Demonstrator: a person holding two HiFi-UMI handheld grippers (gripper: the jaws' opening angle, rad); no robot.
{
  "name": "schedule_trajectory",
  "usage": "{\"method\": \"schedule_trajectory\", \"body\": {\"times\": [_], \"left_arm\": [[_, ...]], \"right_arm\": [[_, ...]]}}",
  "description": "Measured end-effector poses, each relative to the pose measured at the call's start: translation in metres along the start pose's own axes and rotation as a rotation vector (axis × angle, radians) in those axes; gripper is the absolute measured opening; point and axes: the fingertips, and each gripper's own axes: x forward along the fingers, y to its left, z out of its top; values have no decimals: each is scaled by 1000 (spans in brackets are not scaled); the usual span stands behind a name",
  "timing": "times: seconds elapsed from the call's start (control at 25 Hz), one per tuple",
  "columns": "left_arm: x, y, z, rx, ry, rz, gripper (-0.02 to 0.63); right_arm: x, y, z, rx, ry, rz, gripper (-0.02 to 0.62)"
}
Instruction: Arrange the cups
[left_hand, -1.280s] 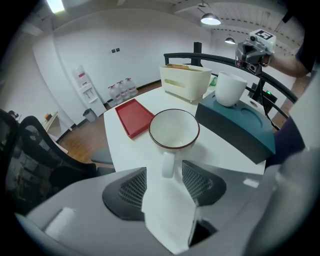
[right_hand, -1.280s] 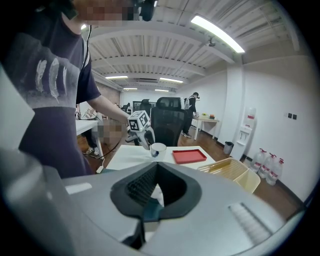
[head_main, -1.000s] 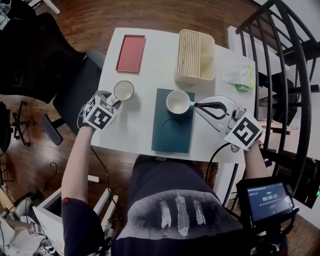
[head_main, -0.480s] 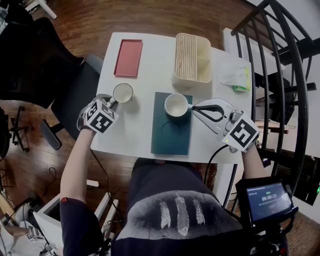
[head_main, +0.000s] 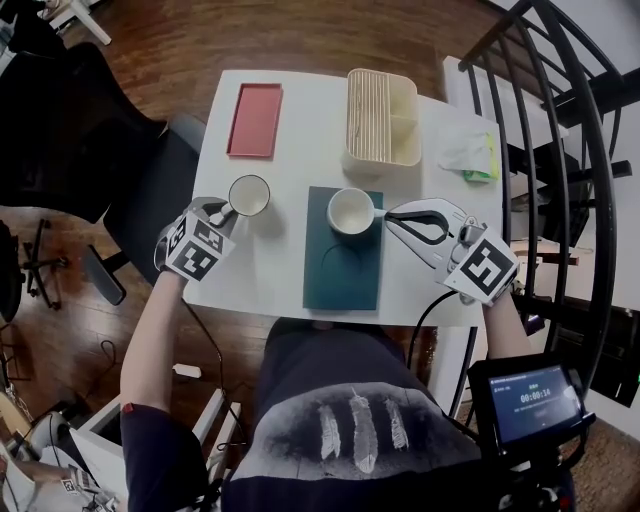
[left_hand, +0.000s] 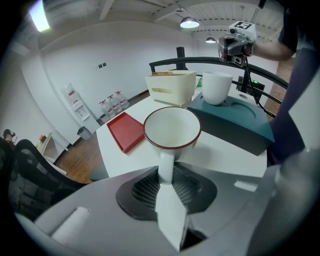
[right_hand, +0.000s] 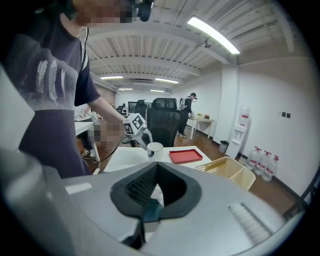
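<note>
Squeezed in just now with the left gripper (head_main: 222, 210) onto the thin handle of the red-rimmed cup (head_main: 249, 195) near the table's (head_main: 300, 130) left edge, with the right gripper (head_main: 391, 214) shut tight beside the white cup (head_main: 350, 211) on the teal mat (head_main: 340, 275); could slip, swing and bang that cup if lifted fast.
</note>
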Motion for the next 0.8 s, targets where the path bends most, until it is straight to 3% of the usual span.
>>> {"method": "schedule_trajectory", "body": {"times": [0.16, 0.36, 0.8], "left_arm": [[-26, 0, 20, -4, -69, 4, 81], [-70, -13, 42, 60, -105, -17, 81], [-111, -89, 90, 146, -223, -152, 83]], "right_arm": [[-5, 0, 2, -1, -10, -8, 2], [-11, -1, 4, 11, -28, -31, 2], [-23, 7, -2, 21, -46, -42, 2]]}}
